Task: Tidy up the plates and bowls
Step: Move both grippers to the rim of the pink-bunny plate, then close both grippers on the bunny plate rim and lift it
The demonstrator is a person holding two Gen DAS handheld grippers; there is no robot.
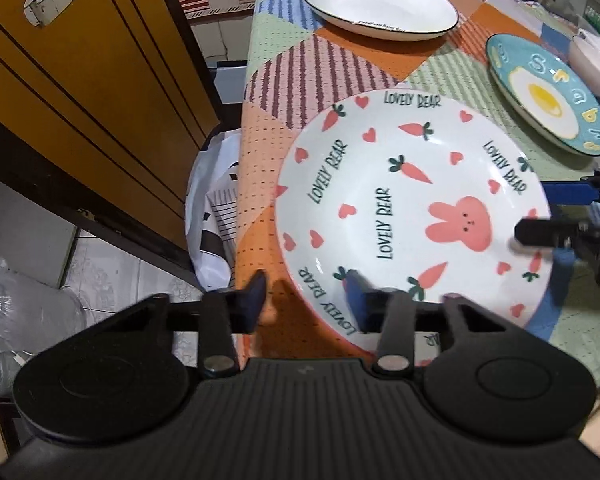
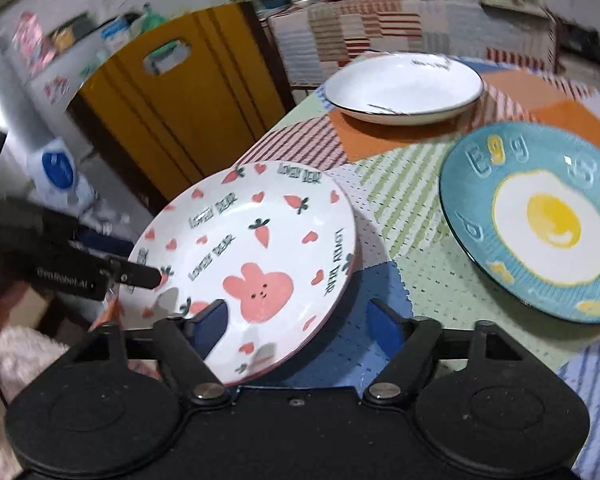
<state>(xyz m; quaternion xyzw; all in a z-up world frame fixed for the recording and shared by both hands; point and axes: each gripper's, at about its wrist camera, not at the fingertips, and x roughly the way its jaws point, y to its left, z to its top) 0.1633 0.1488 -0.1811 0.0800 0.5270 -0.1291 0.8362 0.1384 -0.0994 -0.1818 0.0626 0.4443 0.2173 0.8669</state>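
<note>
A: Going left to right, what do we have?

B: At the far left we see a yellow chair (image 1: 88, 80) beside the table (image 1: 340, 56), whose cloth is a patchwork of stripes and dots. On the near left corner sits the rabbit plate (image 1: 412, 216), white with carrots and hearts.

A: And our left gripper (image 1: 306, 300)?

B: We have its jaws partly open, straddling the near left rim of the rabbit plate: one finger outside over the cloth, the other over the plate's inner face. We cannot tell whether the pads press the rim.

A: The right gripper (image 2: 300, 324)?

B: We see it at the opposite rim, jaws fairly wide. One finger lies over the plate, the other over the cloth just beyond the edge. The rim stands between them, not pinched.

A: Further right?

B: We find a white dish (image 1: 380, 4) with a dark rim at the far side, and the blue egg plate (image 2: 540, 220) to the right, both apart from the rabbit plate.
</note>
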